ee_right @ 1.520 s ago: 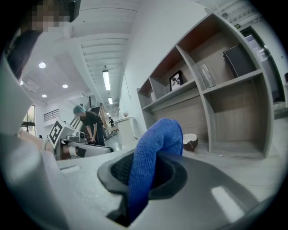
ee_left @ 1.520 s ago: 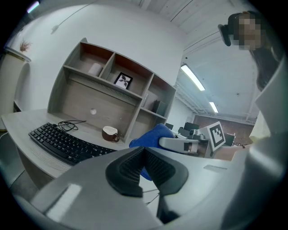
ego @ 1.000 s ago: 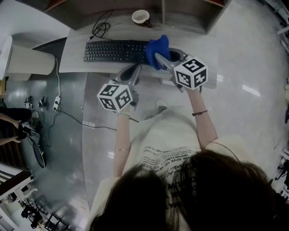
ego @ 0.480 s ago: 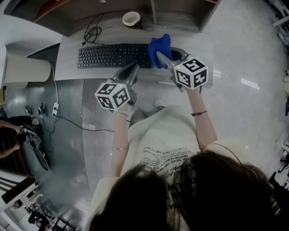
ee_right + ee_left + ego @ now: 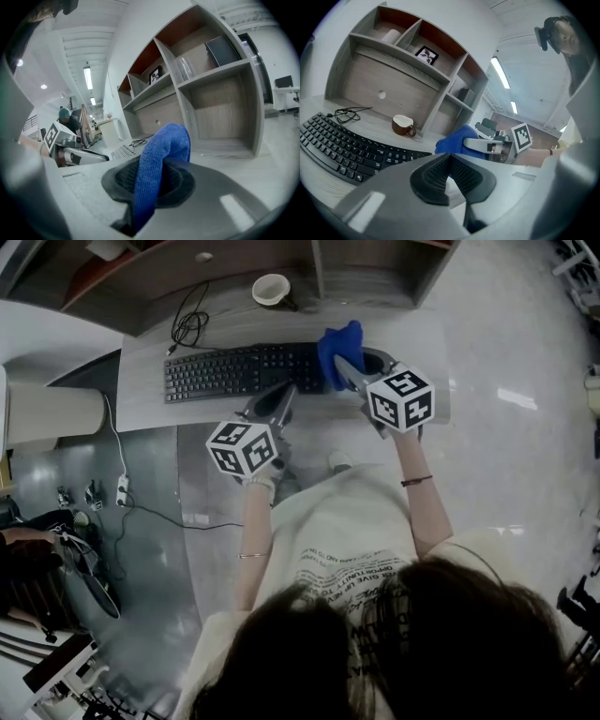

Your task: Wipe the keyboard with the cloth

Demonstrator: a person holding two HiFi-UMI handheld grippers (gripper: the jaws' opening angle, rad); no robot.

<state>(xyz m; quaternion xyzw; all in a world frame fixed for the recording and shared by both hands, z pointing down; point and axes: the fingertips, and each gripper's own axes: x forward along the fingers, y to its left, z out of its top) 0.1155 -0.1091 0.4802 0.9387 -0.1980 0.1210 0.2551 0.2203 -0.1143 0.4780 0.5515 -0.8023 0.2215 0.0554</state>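
Note:
A black keyboard (image 5: pixel 234 373) lies on the grey desk (image 5: pixel 150 390). My right gripper (image 5: pixel 341 364) is shut on a blue cloth (image 5: pixel 339 348), which bunches up over the keyboard's right end. In the right gripper view the cloth (image 5: pixel 161 157) hangs folded between the jaws, with the keyboard (image 5: pixel 123 151) far off to the left. My left gripper (image 5: pixel 285 396) hovers at the keyboard's front edge, left of the cloth; its pads (image 5: pixel 440 176) meet with nothing between them. The left gripper view has the keyboard (image 5: pixel 342 147) to the left and the cloth (image 5: pixel 457 139) ahead.
A brown cup (image 5: pixel 270 289) and a coiled black cable (image 5: pixel 190 320) sit behind the keyboard, under a wooden shelf unit (image 5: pixel 375 273). The desk's front edge runs just below the keyboard. A power strip and cables (image 5: pixel 122 488) lie on the floor at left.
The head view has shifted a little. Both grippers keep much the same places by the keyboard, and the cloth stays over its right end.

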